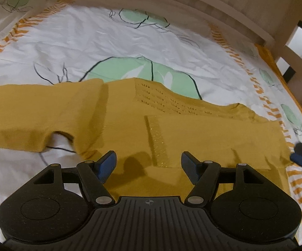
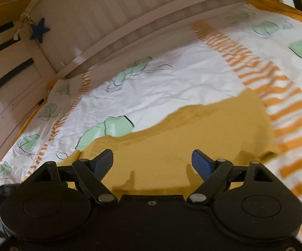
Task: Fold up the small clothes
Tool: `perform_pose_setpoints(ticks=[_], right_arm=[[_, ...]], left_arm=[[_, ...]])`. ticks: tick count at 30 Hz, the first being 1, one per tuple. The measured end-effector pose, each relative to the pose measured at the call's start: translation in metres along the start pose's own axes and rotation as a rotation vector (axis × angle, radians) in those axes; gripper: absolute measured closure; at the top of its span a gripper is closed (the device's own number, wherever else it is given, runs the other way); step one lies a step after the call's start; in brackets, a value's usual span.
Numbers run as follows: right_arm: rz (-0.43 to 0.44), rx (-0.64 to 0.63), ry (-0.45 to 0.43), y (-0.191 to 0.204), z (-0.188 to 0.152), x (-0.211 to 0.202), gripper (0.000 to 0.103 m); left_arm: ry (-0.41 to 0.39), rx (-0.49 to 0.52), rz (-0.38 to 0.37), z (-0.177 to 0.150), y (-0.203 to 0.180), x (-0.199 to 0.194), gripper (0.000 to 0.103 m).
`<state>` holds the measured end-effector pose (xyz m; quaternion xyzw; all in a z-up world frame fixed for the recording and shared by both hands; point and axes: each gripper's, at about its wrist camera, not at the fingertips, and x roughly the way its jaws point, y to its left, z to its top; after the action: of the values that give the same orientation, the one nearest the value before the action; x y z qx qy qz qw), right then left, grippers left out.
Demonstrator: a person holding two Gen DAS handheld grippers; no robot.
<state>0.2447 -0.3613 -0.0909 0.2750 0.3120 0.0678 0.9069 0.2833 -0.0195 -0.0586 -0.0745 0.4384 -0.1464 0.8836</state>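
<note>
1. A mustard-yellow knit sweater [image 1: 182,129] lies spread on a bed, one sleeve [image 1: 25,117] stretched flat to the left in the left wrist view, and a band of eyelet holes runs across its upper part.
2. The left gripper [image 1: 149,163] hovers over the sweater's near edge, jaws spread wide and empty.
3. The right gripper [image 2: 151,163] hangs above the same garment, jaws likewise spread with nothing between them; its view is blurred, so the fabric's folds are hard to read.
4. Beneath lies a white bedsheet [image 1: 88,37] printed with green leaves and orange stripes, bordered by a pale wooden bed frame [image 2: 109,16] with a blue star [image 2: 39,30].
</note>
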Motion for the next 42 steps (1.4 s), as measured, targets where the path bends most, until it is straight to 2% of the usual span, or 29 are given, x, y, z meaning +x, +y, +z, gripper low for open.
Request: perform_pose_setpoints(ticks=[6, 8, 15, 21, 23, 42], right_arm=[[-0.009, 0.016, -0.016, -0.014, -0.007, -0.01, 0.018], [-0.008, 0.01, -0.021, -0.015, -0.009, -0.012, 0.014], [0.001, 0.011, -0.045, -0.015, -0.01, -0.022, 0.011], [0.012, -0.01, -0.045, -0.004, -0.011, -0.03, 0.008], [0.02, -0.018, -0.044, 0.0, -0.011, -0.033, 0.004], [0.034, -0.044, -0.068, 0.024, -0.015, -0.068, 0.0]], left_arm=[[0.012, 0.011, 0.023, -0.004, -0.008, 0.008, 0.036], [0.012, 0.024, 0.03, -0.006, -0.011, 0.007, 0.036], [-0.004, 0.038, 0.032, -0.011, -0.015, -0.002, 0.036], [-0.032, 0.049, 0.031, -0.011, -0.018, -0.018, 0.036], [-0.034, 0.058, 0.031, -0.011, -0.02, -0.022, 0.036], [-0.069, 0.087, 0.016, -0.022, -0.03, -0.058, 0.036]])
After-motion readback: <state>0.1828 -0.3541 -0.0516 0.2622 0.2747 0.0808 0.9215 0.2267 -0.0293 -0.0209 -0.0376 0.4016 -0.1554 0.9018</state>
